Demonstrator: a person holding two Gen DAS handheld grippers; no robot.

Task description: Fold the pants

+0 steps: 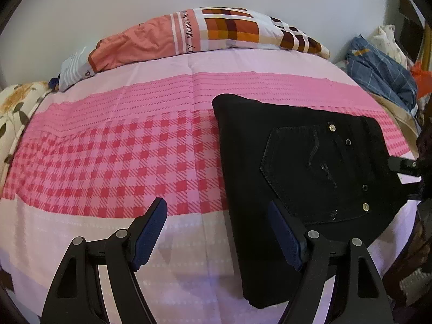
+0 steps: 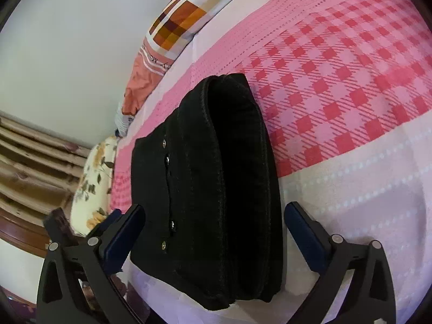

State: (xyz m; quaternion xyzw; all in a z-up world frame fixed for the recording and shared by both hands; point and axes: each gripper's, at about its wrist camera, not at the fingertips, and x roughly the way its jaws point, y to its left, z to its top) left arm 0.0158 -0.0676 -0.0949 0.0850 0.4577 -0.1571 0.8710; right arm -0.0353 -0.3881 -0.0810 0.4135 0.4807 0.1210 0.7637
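- left gripper (image 1: pixel 217 232) hangs released, jaws spread wide with nothing between them, above the bedsheet (image 1: pixel 108 162); its right finger sits just over the near left edge of the pants (image 1: pixel 305 167).
- right gripper (image 2: pixel 214 229) is also released and holding nothing, jaws straddling the near end of the pants (image 2: pixel 210 189) without visibly pinching them.
- the pants lie as a compact black stack of layers, back pocket (image 1: pixel 318 172) facing up, rivets showing.
- relative to the pants, the checked pillow (image 1: pixel 216 32) is beyond their far edge, against the wall.
- judgement: folding looks nearly or fully done; this reads as the let-go after the last fold.
- next move, if any, calls for light pressing or squaring the stack edges without dragging layers apart.
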